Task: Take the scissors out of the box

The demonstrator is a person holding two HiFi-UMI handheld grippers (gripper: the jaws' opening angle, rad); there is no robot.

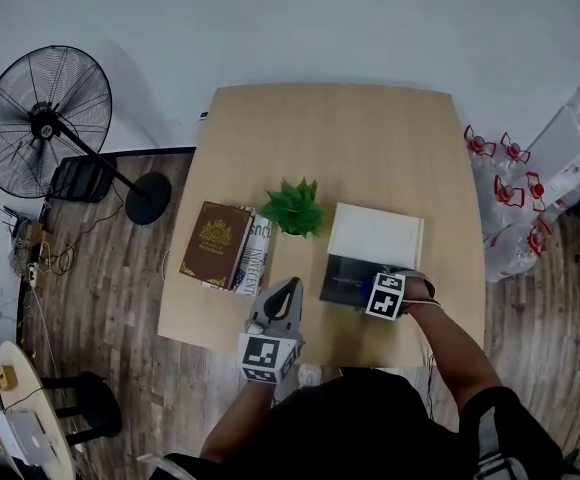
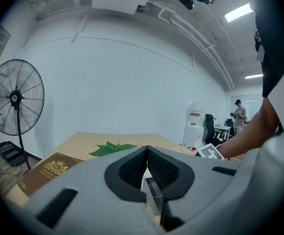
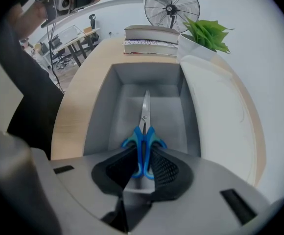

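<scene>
Scissors (image 3: 143,129), handles half hidden, sit clamped in right gripper (image 3: 143,154); left gripper (image 2: 147,152) closed.

You had a light wooden table (image 1: 370,138) in front of you. A small green plant (image 1: 293,206) sat near its middle. Just left of it, a brown book (image 1: 216,243) lay on another book with printed lettering (image 1: 255,258). A standing fan (image 1: 43,120) stood off the table's left side, and clear water jugs (image 1: 515,203) off its right.
</scene>
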